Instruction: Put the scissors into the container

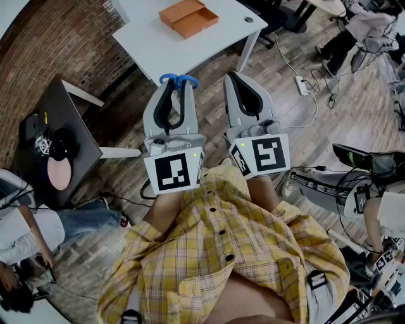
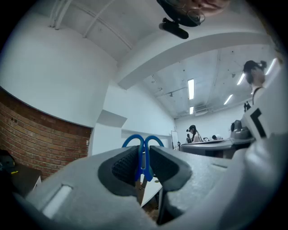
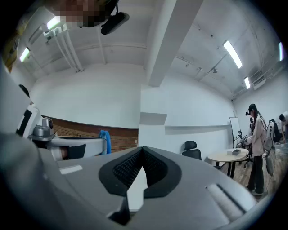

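My left tool (image 2: 144, 156) is clamped on the scissors (image 1: 178, 80), whose blue handle loops poke out past its tips. My right tool (image 3: 142, 152) is pinched together with nothing in it. The orange container (image 1: 188, 17) sits on the white worktop (image 1: 158, 47). Both tools hang short of the container, on my side.

Head cam steep down; gripper views up along jaws; scissors (image 1: 178, 80) in all.

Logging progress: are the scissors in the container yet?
Out. The scissors sit clamped in the left gripper; the orange container lies apart on the table.
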A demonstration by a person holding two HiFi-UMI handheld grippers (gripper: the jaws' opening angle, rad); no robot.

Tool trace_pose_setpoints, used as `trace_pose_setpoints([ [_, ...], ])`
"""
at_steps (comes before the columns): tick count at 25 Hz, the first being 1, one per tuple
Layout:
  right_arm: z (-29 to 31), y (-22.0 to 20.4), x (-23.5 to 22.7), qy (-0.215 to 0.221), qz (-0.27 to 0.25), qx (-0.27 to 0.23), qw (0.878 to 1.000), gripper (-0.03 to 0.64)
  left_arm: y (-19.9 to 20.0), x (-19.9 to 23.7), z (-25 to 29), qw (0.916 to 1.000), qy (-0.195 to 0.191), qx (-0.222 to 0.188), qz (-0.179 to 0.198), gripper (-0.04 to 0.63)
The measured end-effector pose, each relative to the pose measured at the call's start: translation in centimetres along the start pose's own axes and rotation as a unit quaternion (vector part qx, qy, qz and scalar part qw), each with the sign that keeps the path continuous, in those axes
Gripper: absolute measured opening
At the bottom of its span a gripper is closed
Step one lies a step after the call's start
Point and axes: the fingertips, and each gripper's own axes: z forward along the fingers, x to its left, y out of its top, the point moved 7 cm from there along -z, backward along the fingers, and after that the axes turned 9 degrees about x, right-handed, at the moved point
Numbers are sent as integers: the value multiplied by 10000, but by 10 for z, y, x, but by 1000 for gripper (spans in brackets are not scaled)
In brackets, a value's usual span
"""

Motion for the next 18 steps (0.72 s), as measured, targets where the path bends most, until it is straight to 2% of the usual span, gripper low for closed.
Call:
trace_pose_setpoints([
  [4, -6, -3, -15, 80, 51, -33, 9999, 6, 0, -15, 5, 10000, 50, -58, -29, 87],
  [8, -14, -4, -28, 67, 86, -129, 9999, 6, -4, -28, 7, 9999, 96, -10, 127, 87],
  [18, -35, -12, -69, 229, 252, -217, 9992, 6, -7, -67, 14, 9991, 353, -38, 222, 87],
])
